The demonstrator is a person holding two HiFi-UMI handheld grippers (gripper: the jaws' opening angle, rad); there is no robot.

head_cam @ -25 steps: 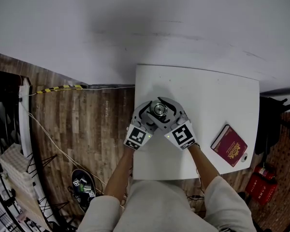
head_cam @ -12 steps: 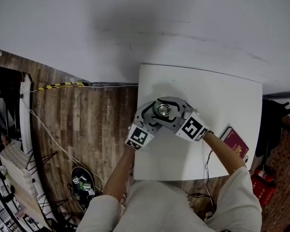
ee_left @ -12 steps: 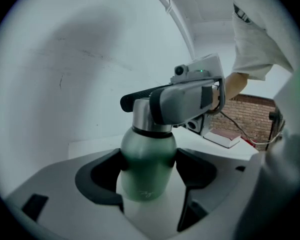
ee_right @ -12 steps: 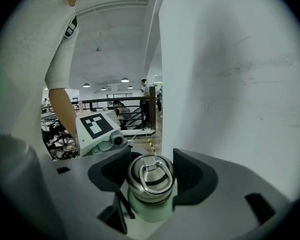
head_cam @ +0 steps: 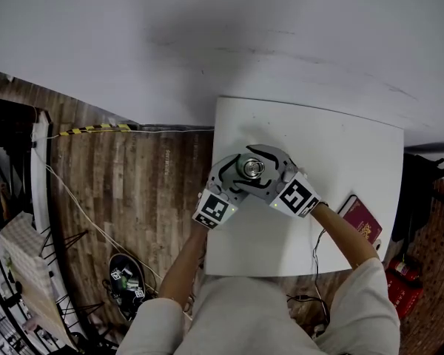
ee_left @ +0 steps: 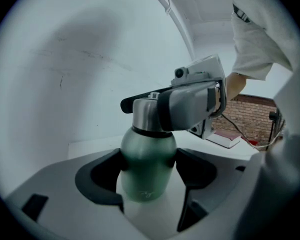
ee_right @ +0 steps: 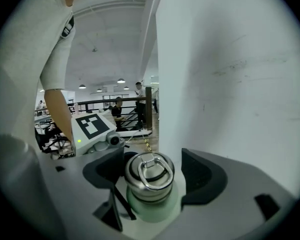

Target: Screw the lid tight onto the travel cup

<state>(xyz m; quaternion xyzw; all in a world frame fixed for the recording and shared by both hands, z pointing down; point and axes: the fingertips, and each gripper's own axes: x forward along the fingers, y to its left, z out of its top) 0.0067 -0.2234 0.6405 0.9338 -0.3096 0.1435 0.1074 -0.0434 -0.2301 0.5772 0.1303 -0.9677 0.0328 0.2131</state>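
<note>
Right gripper view: right hand-held gripper, jaws just opened wide, flanks the lid.

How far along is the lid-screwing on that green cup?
Done, it seems: the lid sits squarely on the travel cup. In hand: the left gripper clamps the cup's body, while the right gripper has just been opening its jaws, the lid between them unpressed. Left: perhaps another twist; tightness can't be seen.

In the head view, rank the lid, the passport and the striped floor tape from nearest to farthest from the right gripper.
1. Lid: between the jaws of the right gripper, which have just been opening.
2. Red passport: on the table, right side.
3. Yellow-black tape: on the floor, far left.
</note>
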